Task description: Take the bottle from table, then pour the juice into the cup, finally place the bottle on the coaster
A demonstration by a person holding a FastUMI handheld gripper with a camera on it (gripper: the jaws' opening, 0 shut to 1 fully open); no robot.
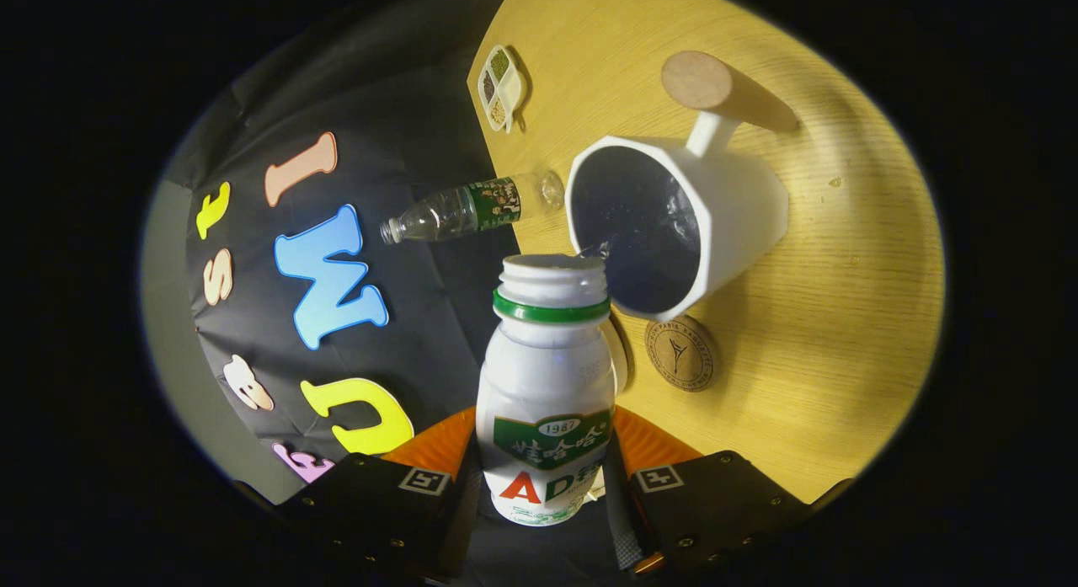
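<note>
Now, bottle (546, 385): white, green neck ring, cap off, green label; mouth at the rim of the cup (674, 221), a thin clear trickle running in.
Cup: white, dark inside, on the wooden table (842, 317).
Coaster (680, 352): round, just beside the cup.
Gripper (543, 486): fingers clamped against both sides of the bottle.

Fingers (543, 486) clamped on white bottle (546, 393), one each side, cap off. Bottle mouth at rim of white cup (724, 208) just ahead, liquid trickling in. Round coaster (680, 352) beside cup on bench (842, 317). Clear bottle (467, 210) lying beyond.
</note>
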